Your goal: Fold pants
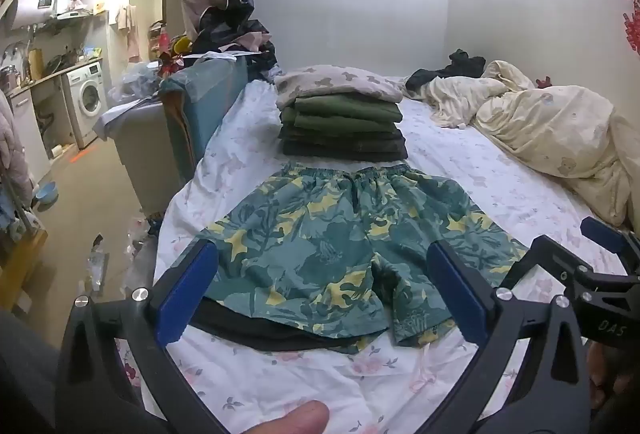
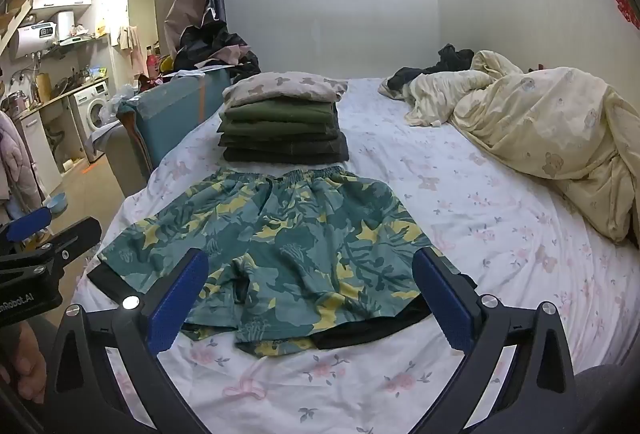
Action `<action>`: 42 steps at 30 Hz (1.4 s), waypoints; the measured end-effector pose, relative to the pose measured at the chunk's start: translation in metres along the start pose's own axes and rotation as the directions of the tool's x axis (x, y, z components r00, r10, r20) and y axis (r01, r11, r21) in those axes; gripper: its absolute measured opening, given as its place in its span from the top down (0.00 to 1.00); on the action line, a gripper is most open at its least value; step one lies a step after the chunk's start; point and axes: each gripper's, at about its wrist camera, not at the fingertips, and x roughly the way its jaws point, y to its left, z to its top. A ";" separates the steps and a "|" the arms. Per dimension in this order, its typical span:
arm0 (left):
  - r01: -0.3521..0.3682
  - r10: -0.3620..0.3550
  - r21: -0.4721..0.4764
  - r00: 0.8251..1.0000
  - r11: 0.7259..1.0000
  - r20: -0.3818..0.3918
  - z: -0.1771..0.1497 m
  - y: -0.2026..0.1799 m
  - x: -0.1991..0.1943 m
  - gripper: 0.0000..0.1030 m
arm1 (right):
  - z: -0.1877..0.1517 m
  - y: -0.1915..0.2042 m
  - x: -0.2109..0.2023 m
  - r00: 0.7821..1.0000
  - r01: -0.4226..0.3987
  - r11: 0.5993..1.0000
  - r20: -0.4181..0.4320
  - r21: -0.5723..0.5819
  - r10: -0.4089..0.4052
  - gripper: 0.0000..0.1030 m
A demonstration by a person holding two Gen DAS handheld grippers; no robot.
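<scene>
With both my left gripper [image 1: 320,290] and right gripper [image 2: 308,294] spread wide and empty above the flat patterned shorts [image 1: 340,242] ahead, folding hasn't begun; next I'd pinch a leg hem just below.

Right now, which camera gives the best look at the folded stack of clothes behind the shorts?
The left wrist view: the stack sits near the middle, its front edges showing each layer. The right wrist view shows the same stack off to the left, seen slightly from the side, just beyond the shorts.
</scene>
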 end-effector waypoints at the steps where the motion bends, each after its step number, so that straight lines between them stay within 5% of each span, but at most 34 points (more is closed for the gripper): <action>1: 0.003 -0.003 -0.002 1.000 1.000 -0.003 0.000 0.000 0.000 0.00 | 0.000 0.000 0.000 1.000 0.000 1.000 0.000 0.001 0.000 0.00; 42: -0.002 0.002 -0.010 1.000 1.000 -0.003 0.001 0.000 0.002 0.00 | 0.001 -0.001 0.001 1.000 -0.018 1.000 -0.005 0.016 0.018 0.00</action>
